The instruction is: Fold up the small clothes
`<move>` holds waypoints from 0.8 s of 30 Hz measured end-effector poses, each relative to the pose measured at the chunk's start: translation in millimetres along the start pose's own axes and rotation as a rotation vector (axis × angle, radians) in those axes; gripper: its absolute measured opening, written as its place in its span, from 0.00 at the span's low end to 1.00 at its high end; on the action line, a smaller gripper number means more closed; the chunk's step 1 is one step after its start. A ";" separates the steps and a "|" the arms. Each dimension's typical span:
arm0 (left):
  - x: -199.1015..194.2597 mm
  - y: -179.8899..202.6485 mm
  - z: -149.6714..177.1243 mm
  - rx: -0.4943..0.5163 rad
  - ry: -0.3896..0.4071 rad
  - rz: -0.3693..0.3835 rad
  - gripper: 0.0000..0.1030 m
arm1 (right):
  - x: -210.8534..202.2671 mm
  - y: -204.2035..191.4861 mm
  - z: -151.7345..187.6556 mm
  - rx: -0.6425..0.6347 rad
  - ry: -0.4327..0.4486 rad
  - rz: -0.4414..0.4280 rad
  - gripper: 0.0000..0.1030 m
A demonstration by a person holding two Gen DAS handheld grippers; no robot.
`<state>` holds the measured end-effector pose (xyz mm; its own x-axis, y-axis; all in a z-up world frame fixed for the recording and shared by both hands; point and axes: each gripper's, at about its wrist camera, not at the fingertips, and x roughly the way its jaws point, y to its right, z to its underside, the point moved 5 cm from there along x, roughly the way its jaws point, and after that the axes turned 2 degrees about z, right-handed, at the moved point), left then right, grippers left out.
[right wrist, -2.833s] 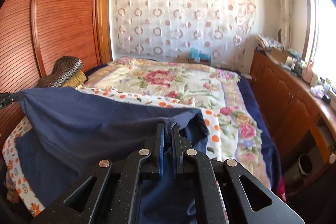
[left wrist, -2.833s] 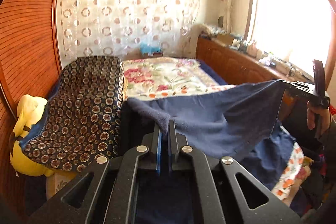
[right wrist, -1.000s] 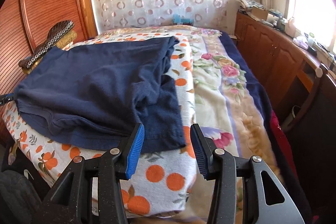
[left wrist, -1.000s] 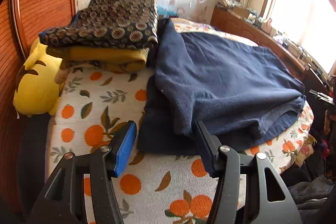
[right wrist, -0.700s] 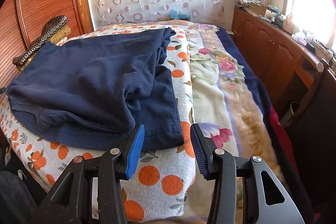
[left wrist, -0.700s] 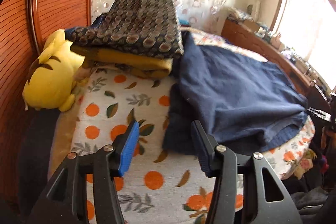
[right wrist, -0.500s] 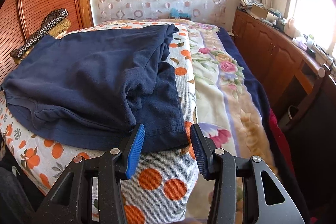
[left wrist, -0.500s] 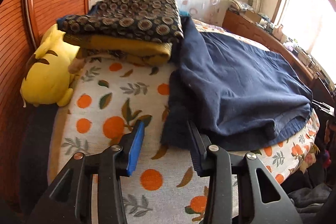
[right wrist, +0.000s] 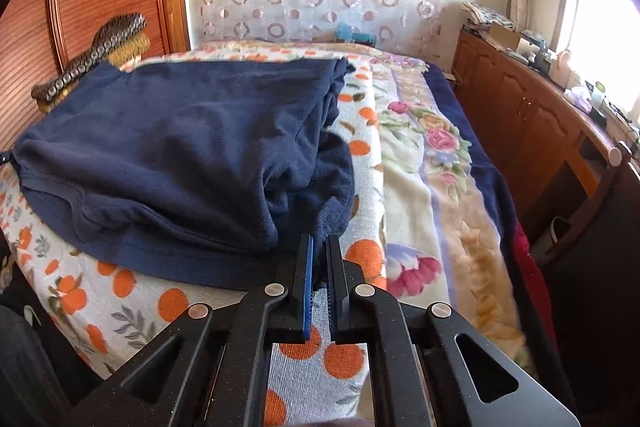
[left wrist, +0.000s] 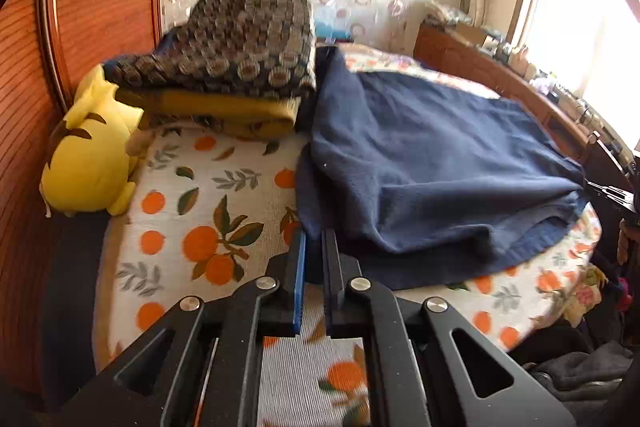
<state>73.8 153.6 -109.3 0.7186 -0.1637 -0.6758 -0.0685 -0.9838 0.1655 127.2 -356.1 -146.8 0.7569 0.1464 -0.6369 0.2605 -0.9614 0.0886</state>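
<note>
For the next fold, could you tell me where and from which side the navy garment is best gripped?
Judging by its pose, grip the navy garment at its two near corners, coming in from the near bed edge. It lies folded over, hem towards the camera, so those corners hang clear. The left gripper and right gripper have just closed there, each on a corner.

Black left gripper (left wrist: 314, 239) and right gripper (right wrist: 319, 245) (silver screws), blue-padded fingers (left wrist: 299, 267).
</note>
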 end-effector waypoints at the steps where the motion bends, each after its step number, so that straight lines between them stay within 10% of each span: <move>1: -8.9 1.9 1.0 0.001 0.009 0.006 0.08 | -7.4 -0.1 -1.3 0.006 0.009 -0.007 0.05; 15: 0.3 -0.7 34.2 -0.028 -0.064 -0.004 0.08 | -28.9 -7.6 16.3 0.044 -0.033 0.023 0.15; 24: 2.9 0.9 36.1 -0.023 -0.060 -0.011 0.08 | -32.4 -114.7 -2.3 -0.067 0.047 -0.207 0.28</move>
<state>50.8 149.6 -137.0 0.6764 -0.1572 -0.7196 -0.0438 -0.9838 0.1738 74.1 -250.0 -134.6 0.7097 0.3514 -0.6106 0.4515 -0.8922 0.0114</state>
